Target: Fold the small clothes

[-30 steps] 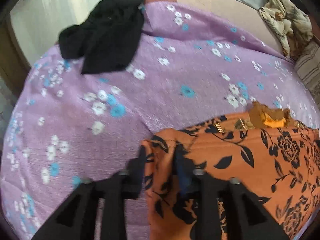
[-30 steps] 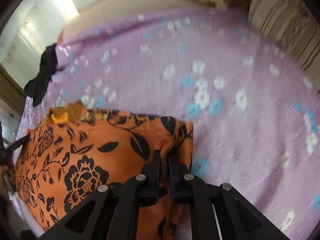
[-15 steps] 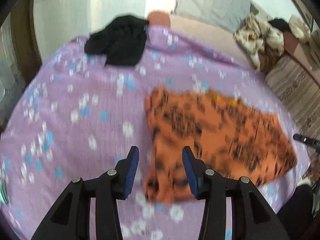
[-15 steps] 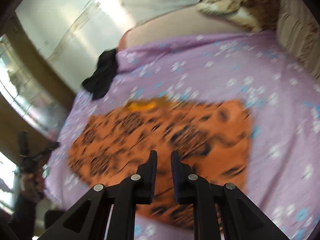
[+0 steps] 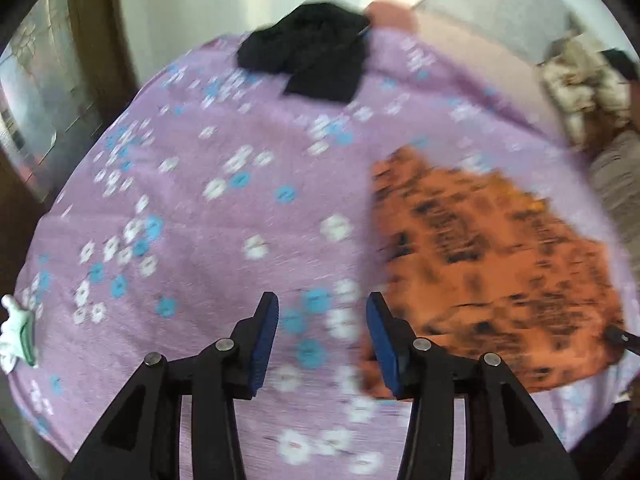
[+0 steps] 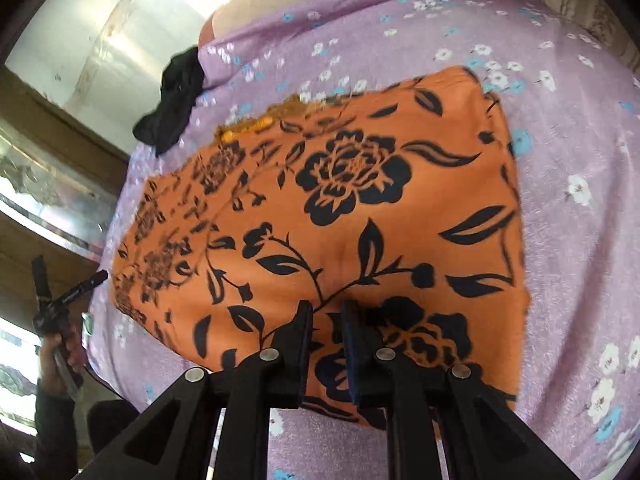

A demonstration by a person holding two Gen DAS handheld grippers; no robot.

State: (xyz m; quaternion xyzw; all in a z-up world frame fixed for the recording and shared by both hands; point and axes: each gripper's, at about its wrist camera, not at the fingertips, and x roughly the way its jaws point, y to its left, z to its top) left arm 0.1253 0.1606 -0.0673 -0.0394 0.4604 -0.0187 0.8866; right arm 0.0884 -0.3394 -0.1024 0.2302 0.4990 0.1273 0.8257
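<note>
An orange garment with black flowers (image 6: 360,208) lies flat on the purple flowered sheet (image 6: 580,140). My right gripper (image 6: 327,310) hovers over its near edge, the jaws a narrow gap apart with nothing between them. In the left wrist view the same garment (image 5: 480,272) lies blurred to the right. My left gripper (image 5: 322,304) stands open over bare sheet (image 5: 200,220) beside the garment's left edge, holding nothing. A hand holds that left gripper (image 6: 60,296) at the far left of the right wrist view. A black garment (image 5: 312,56) lies crumpled at the sheet's far edge.
A crumpled beige cloth (image 5: 580,92) sits at the far right by a striped cushion (image 6: 592,12). A white and green object (image 5: 16,336) lies at the sheet's left edge. A wooden frame (image 6: 60,128) with glass runs along the left side.
Both grippers have let go of the orange garment's near corners and drawn back and up. The garment now lies spread flat. The left jaws have opened wider.
</note>
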